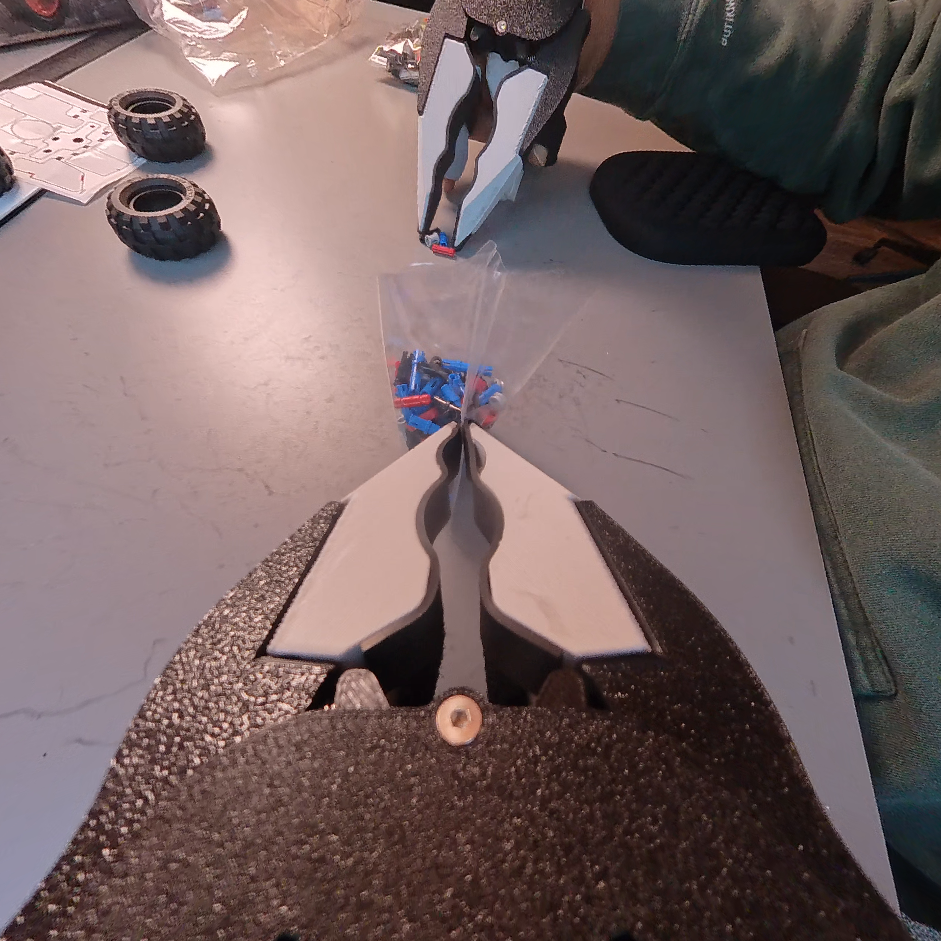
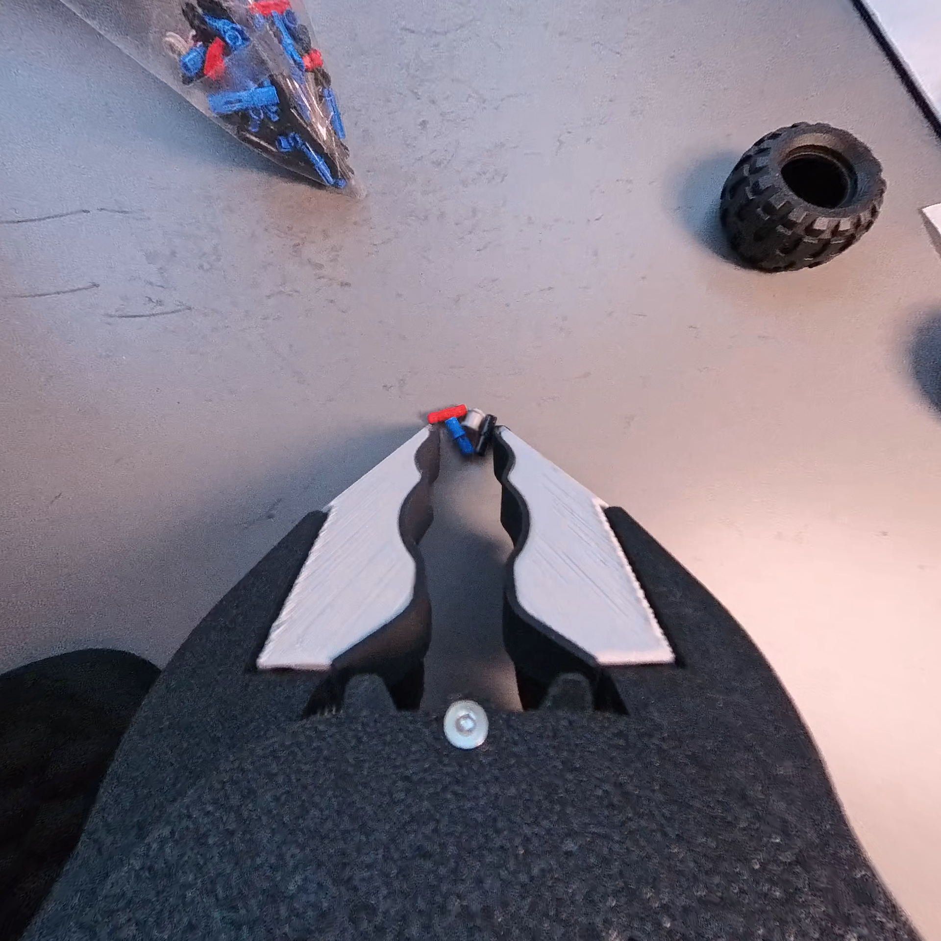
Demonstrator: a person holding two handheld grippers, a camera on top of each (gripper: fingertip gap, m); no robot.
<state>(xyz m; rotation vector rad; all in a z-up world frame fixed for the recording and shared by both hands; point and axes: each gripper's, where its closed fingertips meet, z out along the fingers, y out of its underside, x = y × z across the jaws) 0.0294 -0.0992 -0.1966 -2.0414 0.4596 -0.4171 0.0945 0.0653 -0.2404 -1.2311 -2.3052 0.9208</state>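
Now your left gripper [image 1: 462, 433] pinches the bag [image 1: 448, 356] — your right gripper's [image 2: 461, 433] jaws stand parted around loose pins [image 2: 461, 430] mid-bench.

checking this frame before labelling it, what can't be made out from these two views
- Left wrist view: the clear bag edge runs into the left gripper; the fingers hide it.
- Right wrist view: the right gripper brackets tiny loose pieces; blurred, contact unclear.
- Left wrist view: printed sheet and far plastic wrap are cut by the frame edges.
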